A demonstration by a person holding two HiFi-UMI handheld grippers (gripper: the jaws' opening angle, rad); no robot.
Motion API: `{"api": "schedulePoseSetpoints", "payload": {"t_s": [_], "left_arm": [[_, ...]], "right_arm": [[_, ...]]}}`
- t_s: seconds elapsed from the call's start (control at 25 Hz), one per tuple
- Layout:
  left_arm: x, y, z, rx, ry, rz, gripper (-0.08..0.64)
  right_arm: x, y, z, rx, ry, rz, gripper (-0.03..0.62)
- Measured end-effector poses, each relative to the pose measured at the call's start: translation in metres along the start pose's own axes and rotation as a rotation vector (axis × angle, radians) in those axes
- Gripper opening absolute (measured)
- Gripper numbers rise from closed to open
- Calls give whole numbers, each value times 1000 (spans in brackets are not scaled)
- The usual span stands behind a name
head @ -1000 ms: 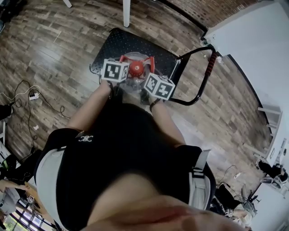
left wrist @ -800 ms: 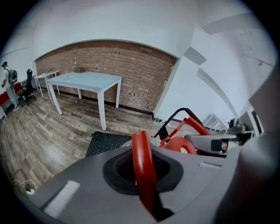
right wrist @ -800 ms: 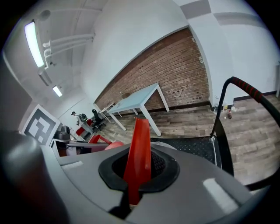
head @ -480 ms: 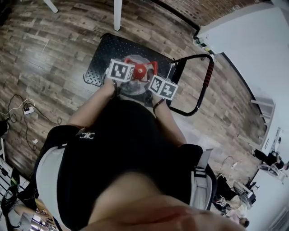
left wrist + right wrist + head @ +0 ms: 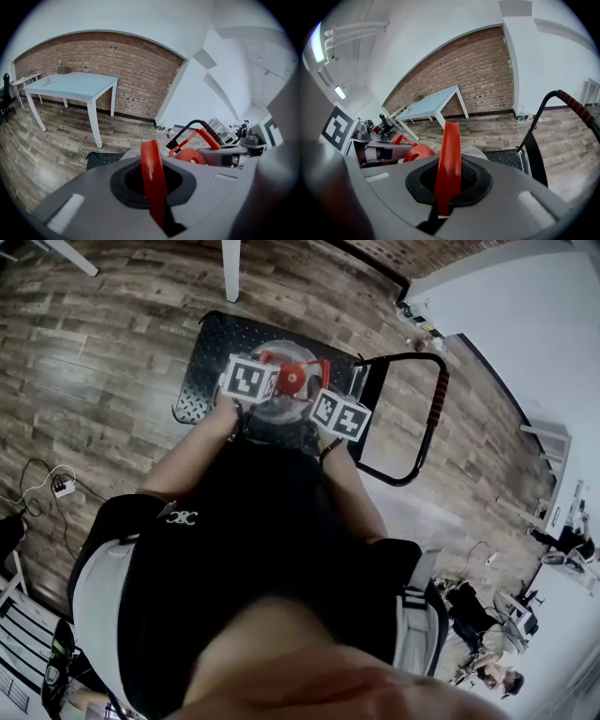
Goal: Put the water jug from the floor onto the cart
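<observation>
Moved: both grippers and the jug between them have travelled on over the cart since a second back, and look a touch lower. The person has closed in with them.
Left gripper: clamped tight on the jug's red loop, which stands edge-on between the jaws.
Right gripper: pinching the same loop from the other side, with no gap showing.
Why two grips: the jug looks heavy, and I'd guess it would swing from one thin loop. A clamp at each side shares the load and keeps the neck upright, red cap on top.
Jug's place: over the near half of the black deck, on the side of the push bar. I cannot tell whether its base touches the deck, because the jug's own bulk and the arms hide it.
Stage: off the floor. The carry seems nearly done and the set-down is left.
Next: lower it straight until the deck takes the weight, and only then let go.
Risk: it hangs close to the deck's near edge, so set down too short it could tip off or knock the push bar.
</observation>
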State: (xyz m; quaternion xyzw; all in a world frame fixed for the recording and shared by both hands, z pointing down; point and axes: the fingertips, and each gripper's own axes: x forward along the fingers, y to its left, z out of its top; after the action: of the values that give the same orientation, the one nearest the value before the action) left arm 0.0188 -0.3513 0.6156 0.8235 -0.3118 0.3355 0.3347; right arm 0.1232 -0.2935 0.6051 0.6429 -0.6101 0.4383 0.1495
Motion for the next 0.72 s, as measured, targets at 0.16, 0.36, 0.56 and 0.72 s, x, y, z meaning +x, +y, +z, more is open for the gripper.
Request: {"api": "schedulePoseSetpoints", "payload": {"t_s": [0.16,0.36,0.56,0.72], "left_arm": [[9,10,6,-2,5,-14,3],[32,25,12,-18,21,2,3],[62,44,9,-70,59,24,3],[90,53,-2,-79,100,40,3]], "right_arm": [[14,-7,5,-4,7,-26,17],[40,-15,7,-43,41,-47,20],[70,-23,7,-82,65,-36,23],[95,-36,0,-91,101,-23,25]]}}
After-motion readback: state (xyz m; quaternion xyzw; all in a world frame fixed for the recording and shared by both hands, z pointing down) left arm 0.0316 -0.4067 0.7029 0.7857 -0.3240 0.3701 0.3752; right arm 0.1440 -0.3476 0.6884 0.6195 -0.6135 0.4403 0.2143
